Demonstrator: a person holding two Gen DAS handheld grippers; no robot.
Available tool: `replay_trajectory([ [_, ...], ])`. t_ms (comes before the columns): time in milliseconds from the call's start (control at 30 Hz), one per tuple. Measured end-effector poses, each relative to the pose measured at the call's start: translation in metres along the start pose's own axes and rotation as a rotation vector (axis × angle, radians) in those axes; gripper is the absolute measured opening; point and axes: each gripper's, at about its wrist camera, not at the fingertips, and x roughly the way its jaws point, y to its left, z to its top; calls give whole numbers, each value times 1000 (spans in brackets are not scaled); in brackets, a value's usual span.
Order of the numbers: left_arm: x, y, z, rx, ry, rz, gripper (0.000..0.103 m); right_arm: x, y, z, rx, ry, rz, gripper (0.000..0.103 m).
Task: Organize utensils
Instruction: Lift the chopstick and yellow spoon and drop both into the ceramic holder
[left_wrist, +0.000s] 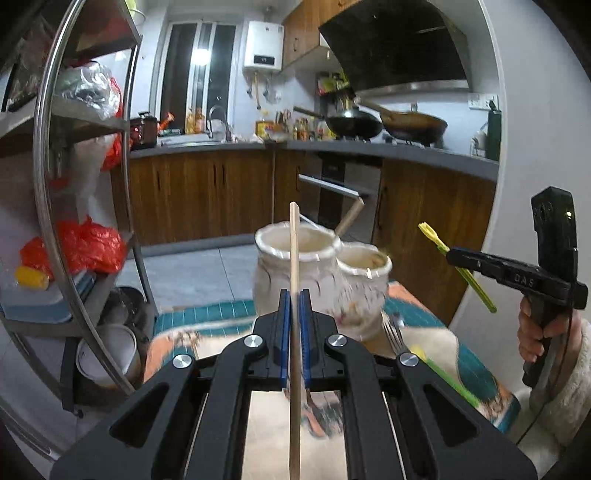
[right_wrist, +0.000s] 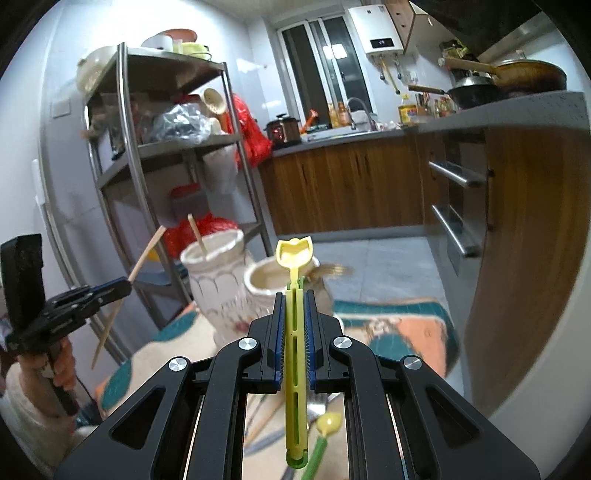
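— How far along are we?

— Partway, I'd say. My left claw (left_wrist: 294, 299) is clenched on a wooden chopstick (left_wrist: 294, 258), held upright before the taller jar (left_wrist: 295, 273); one stick (right_wrist: 197, 234) is already inside it. My right claw (right_wrist: 294, 301) grips a yellow-green fork (right_wrist: 294, 295) above the shorter jar (right_wrist: 273, 291).

— What's left?

— Dropping both in, then the metal fork (left_wrist: 392, 334) and green utensil (left_wrist: 448, 380) on the surface (left_wrist: 424, 314) near its right edge.
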Motion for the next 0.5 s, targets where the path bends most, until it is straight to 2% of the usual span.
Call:
replay_trajectory([
  [233, 16, 16, 44, -61, -126, -14, 5, 28, -3, 31, 55, -67, 64, 10],
  [500, 59, 27, 92, -187, -234, -38, 5, 71, -10, 57, 140, -136, 157, 10],
])
